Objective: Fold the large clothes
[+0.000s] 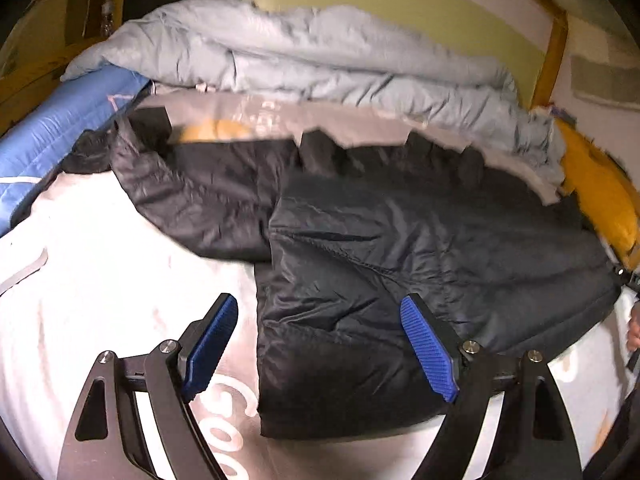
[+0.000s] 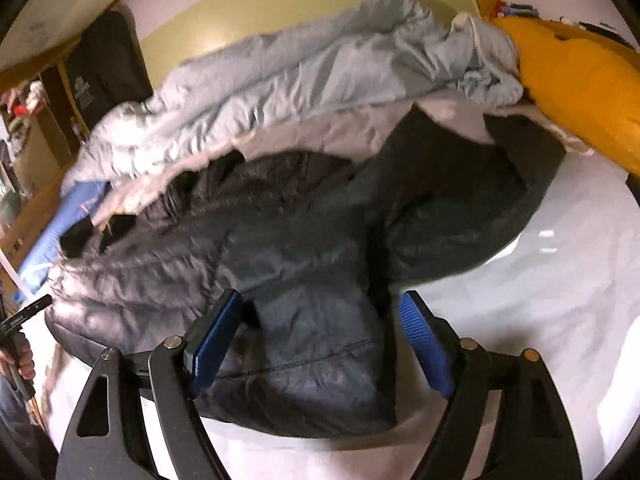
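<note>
1. A dark puffer jacket [image 1: 400, 240] lies across a white-sheeted bed [image 1: 100, 260], partly folded, one panel laid over the body and a sleeve [image 1: 192, 192] trailing toward the blue bedding [image 1: 60, 148] on the left in the left wrist view.

2. The left tool [image 1: 320, 344] hovers over the jacket's near hem with its blue pads [image 1: 430, 348] spread wide and nothing between them; the cloth lies below, not pinched.

3. The right tool [image 2: 320, 344] hangs over the same jacket [image 2: 300, 280] from the other side, its pads [image 2: 424, 344] likewise spread and empty. One pad may brush the fabric, though blur makes that hard to tell.

4. Risk: the slick, puffy shell could spring back. With both tools released, the folded panel may slide open because trapped air pushes the layers apart.

5. Risk: a pinch at the hem could catch only the top layer. The padding is thick, so a shallow grip would lift one skin and leave the fold lopsided.

6. Risk: the white sheet sits right under the hem, and a low grab could gather it with the jacket and drag it along.

7. Risk: the crumpled pale-blue duvet [image 2: 280, 80] and yellow pillow [image 2: 580, 92] crowd the far edge of the bed. A fold carried away from the person could push the collar into them and bunch it.

8. Risk: the trailing sleeve lies apart from the body. Left out, it would spoil the next fold.
</note>
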Action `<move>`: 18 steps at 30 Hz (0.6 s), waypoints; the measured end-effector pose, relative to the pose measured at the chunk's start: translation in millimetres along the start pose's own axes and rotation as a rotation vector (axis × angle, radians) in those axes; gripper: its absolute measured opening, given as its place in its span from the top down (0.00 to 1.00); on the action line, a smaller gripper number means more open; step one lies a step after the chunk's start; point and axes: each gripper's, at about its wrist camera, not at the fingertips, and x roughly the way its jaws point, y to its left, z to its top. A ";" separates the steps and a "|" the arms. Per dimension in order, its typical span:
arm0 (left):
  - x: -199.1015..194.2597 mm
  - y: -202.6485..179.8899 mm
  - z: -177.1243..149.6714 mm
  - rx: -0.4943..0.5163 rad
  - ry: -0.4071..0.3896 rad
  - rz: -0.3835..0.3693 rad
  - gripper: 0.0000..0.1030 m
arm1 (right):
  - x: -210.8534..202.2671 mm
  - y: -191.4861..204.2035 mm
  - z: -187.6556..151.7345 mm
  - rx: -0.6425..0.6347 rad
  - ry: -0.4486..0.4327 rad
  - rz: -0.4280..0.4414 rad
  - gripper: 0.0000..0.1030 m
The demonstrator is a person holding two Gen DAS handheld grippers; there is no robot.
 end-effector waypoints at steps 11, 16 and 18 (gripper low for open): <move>36.8 -7.8 -21.6 0.051 0.044 0.141 0.16 | 45.2 -0.8 -21.9 -0.076 0.123 -0.212 0.23; 12.6 -17.5 -14.8 0.087 -0.039 0.183 0.20 | 37.5 5.5 -19.5 -0.090 0.096 -0.243 0.25; -13.3 -26.9 -8.8 0.105 -0.128 0.163 0.20 | 16.9 13.3 -15.2 -0.108 0.015 -0.240 0.25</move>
